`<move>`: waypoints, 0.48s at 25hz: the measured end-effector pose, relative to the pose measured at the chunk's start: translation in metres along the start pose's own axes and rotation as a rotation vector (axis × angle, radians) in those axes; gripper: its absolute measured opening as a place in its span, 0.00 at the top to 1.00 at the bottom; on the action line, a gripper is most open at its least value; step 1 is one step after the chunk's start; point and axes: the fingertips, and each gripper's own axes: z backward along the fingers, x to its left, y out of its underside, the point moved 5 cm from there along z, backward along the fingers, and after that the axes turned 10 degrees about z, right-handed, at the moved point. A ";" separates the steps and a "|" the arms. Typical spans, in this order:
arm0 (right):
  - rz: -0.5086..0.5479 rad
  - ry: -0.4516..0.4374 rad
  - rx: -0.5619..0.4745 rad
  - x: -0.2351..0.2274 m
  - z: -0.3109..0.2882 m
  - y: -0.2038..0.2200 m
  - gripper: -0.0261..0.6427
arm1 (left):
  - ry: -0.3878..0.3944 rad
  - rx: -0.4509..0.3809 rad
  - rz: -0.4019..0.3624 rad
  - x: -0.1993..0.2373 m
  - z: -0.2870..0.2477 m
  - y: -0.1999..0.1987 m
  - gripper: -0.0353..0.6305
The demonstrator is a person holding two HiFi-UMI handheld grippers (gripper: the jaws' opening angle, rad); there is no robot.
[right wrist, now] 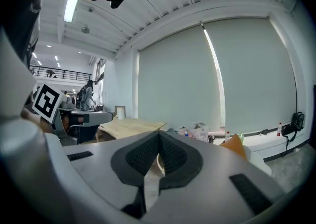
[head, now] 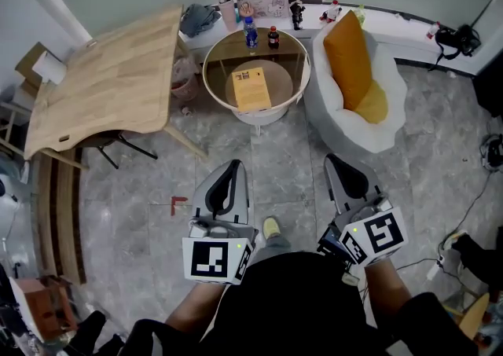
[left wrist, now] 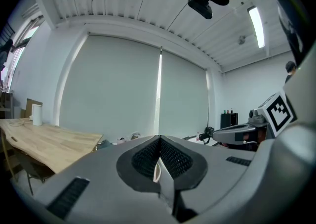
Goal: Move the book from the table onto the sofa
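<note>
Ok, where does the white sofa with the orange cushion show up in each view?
Head view: upper right, the white sofa with the orange cushion leaning in it.
Left gripper view: not in it.
Right gripper view: low, right of centre; a tip of the orange cushion and a bit of the white sofa.
Shared landmark: the light wooden table, in all three.

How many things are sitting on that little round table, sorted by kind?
Book: 1
Bottles: 2
Total on the round table: 3
</note>
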 end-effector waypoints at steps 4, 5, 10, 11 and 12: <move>0.020 -0.004 0.000 0.004 -0.022 -0.010 0.95 | -0.003 -0.004 0.011 0.021 -0.007 -0.007 0.94; 0.027 -0.008 0.001 0.006 -0.028 -0.012 0.95 | -0.004 -0.005 0.014 0.026 -0.008 -0.007 0.94; 0.052 -0.006 -0.004 0.009 -0.043 -0.017 0.95 | -0.009 -0.020 0.016 0.044 -0.013 -0.010 0.94; 0.052 -0.002 -0.005 0.007 -0.045 -0.018 0.95 | -0.010 -0.022 0.017 0.046 -0.014 -0.011 0.94; 0.051 0.002 -0.007 0.005 -0.046 -0.019 0.95 | -0.013 -0.023 0.017 0.049 -0.015 -0.013 0.94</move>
